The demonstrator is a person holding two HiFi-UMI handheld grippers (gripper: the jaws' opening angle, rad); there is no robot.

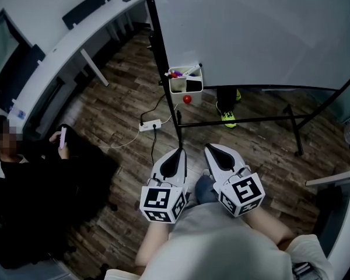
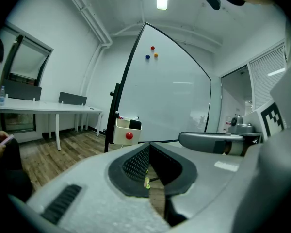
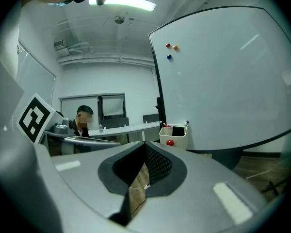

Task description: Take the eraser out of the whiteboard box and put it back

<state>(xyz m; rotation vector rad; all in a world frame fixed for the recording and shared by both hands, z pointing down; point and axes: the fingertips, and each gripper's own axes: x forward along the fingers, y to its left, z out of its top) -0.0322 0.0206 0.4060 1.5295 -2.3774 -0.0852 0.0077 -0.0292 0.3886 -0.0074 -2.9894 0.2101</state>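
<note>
A white box [image 1: 185, 81] hangs on the left post of the whiteboard [image 1: 251, 34], low down, with markers and the black eraser [image 1: 193, 86] standing in it. A red ball magnet [image 1: 187, 99] sits on the box's front. Both grippers are held side by side well short of the box, pointing at it. My left gripper [image 1: 179, 151] is shut and empty, and my right gripper [image 1: 210, 148] is shut and empty too. The left gripper view shows the box [image 2: 125, 132] and eraser [image 2: 135, 124] beyond the left gripper [image 2: 148, 144]. The right gripper view shows the box [image 3: 174, 136] past the right gripper [image 3: 145, 143].
A person in black [image 1: 41, 179] sits at the left with a phone, by a long white desk [image 1: 76, 45]. A power strip [image 1: 150, 124] and its cable lie on the wooden floor before the board. Someone's yellow-green shoes [image 1: 227, 118] show behind the board, and the stand's leg [image 1: 294, 133] reaches forward.
</note>
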